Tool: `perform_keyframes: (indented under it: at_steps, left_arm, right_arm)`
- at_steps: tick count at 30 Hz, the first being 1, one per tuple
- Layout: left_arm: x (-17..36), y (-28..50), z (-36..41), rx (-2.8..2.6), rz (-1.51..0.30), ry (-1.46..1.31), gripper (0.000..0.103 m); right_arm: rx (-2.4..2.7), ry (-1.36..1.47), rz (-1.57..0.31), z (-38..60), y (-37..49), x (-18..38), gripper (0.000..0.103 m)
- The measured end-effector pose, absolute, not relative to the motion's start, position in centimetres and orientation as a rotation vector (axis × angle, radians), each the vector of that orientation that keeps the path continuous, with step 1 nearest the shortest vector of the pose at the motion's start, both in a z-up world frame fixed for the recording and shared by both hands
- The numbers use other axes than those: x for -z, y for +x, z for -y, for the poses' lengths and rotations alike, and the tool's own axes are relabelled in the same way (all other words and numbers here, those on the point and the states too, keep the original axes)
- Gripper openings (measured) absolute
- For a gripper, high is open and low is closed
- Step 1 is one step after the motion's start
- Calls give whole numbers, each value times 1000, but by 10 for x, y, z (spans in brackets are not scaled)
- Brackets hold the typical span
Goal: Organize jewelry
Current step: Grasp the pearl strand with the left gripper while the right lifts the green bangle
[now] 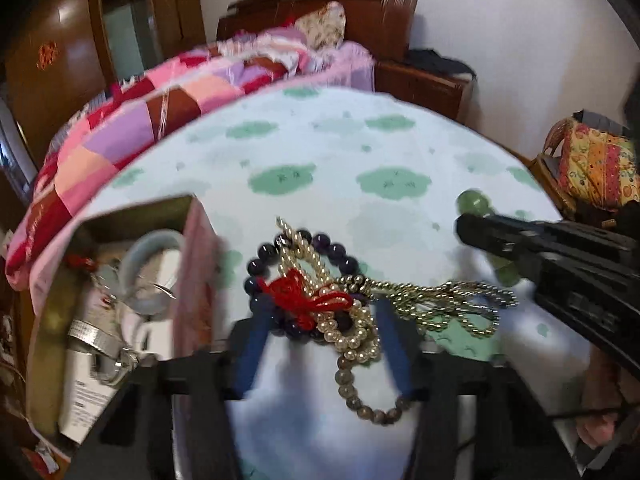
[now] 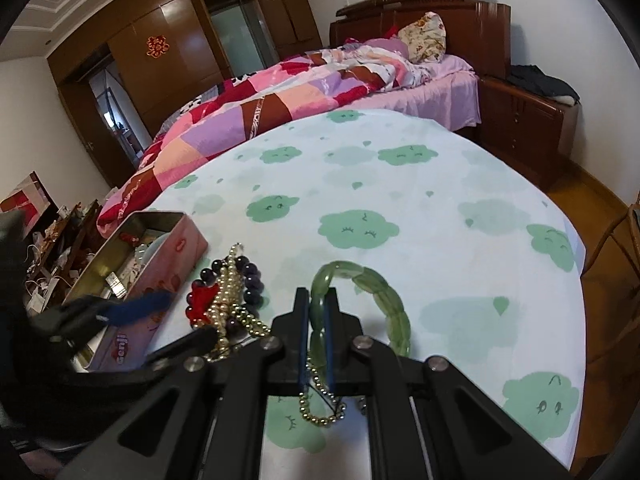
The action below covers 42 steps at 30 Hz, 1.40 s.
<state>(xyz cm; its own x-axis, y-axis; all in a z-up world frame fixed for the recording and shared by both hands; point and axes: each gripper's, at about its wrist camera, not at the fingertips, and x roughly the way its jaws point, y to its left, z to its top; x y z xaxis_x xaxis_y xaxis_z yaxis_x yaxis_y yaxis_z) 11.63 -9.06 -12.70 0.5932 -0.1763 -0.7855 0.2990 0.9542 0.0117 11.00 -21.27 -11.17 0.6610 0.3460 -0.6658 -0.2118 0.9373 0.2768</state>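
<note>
Table [image 2: 400, 208]: round, w/ white cloth printed in green clouds; bears all items below.

Tin box [image 2: 160, 252]: pink, rectangular, lid off, at table's left edge. Holds a pale bangle [image 1: 156, 276], a red-tasselled charm & silver pieces; details blurred.

Right gripper [image 2: 319, 312]: black frame, blue pads, jaws narrow, clamped on green jade-like bracelet [image 2: 372, 300]. Bracelet's far loop lies on cloth ahead of fingers. In left wrist view the gripper comes in from the right w/ green beads at its tip.

Left gripper [image 1: 320, 316]: blue fingers [image 1: 256, 336] half-wide, straddling the jewelry heap; pads beside the beads, no clear pinch on any piece. Picture blurred.

Jewelry heap, centre-left on cloth, just right of tin box, tangled:
- dark purple bead bracelet [image 1: 296, 264], partly under the rest
- pearl strand [image 1: 352, 332], looped over the purple beads
- gold bead chain [image 1: 444, 300], trailing right toward right gripper
- grey-brown bead bracelet [image 1: 368, 400], nearest the camera, overlapping the pearls
- red knot tassel [image 1: 304, 296], on top, between the blue fingers
</note>
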Motion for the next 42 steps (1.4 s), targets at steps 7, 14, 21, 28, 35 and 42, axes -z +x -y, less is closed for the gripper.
perform_keyframes:
  at_steps: [7, 14, 21, 28, 35, 42]
  left_arm:
    - [102, 103, 77, 303, -823, 71, 6]
    - [73, 89, 60, 333, -761, 9, 5]
    - [56, 88, 56, 402, -733, -19, 6]
    - [94, 101, 69, 418, -847, 24, 6]
    - [110, 98, 71, 402, -869, 83, 6]
    - [80, 87, 62, 400, -794, 57, 5]
  right_arm:
    - [-327, 162, -752, 211, 102, 103, 9]
    - [-330, 161, -726, 210, 97, 94, 9]
    - [-337, 166, -710, 212, 96, 87, 9]
    - [-333, 172, -715, 214, 98, 88, 9]
    - [-330, 178, -712, 217, 97, 86, 9]
    - [-338, 174, -700, 216, 94, 82, 9]
